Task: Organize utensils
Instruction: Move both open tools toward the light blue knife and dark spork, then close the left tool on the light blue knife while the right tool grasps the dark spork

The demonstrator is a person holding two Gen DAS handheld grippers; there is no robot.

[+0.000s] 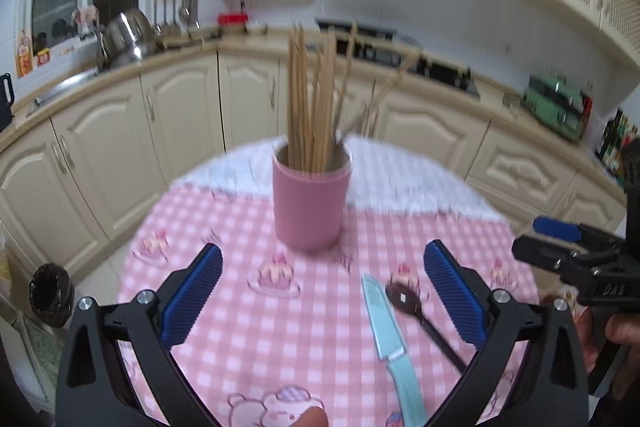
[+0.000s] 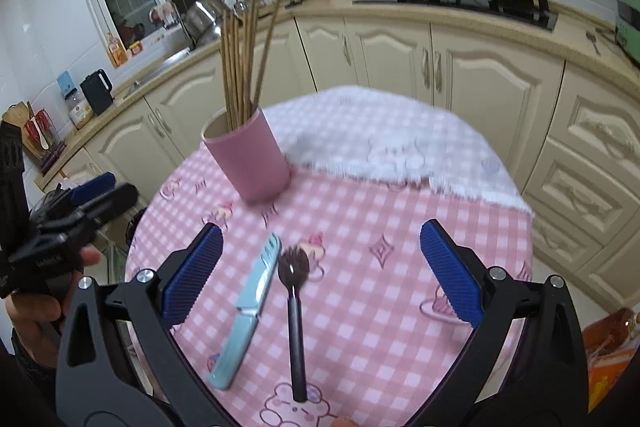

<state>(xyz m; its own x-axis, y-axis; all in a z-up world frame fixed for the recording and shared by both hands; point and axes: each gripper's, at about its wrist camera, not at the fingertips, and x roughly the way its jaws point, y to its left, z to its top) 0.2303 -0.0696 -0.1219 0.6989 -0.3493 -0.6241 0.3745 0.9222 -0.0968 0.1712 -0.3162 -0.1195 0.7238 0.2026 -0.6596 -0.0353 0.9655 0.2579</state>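
Note:
A pink cup [image 1: 310,201] with several wooden chopsticks [image 1: 316,99] stands on the round table with a pink checked cloth [image 1: 240,327]. A light blue knife [image 1: 390,339] and a dark spork [image 1: 424,319] lie side by side nearer me. My left gripper [image 1: 323,293] is open and empty, above the cloth in front of the cup. In the right wrist view the cup [image 2: 250,157], knife [image 2: 248,307] and spork [image 2: 294,311] show between the fingers of my right gripper [image 2: 322,267], which is open and empty above them.
The right gripper [image 1: 576,251] shows at the right edge of the left view; the left gripper [image 2: 68,219] shows at the left of the right view. Cream kitchen cabinets [image 2: 460,67] and a counter with a stove [image 2: 460,1] ring the table. A black bin [image 1: 52,293] stands on the floor.

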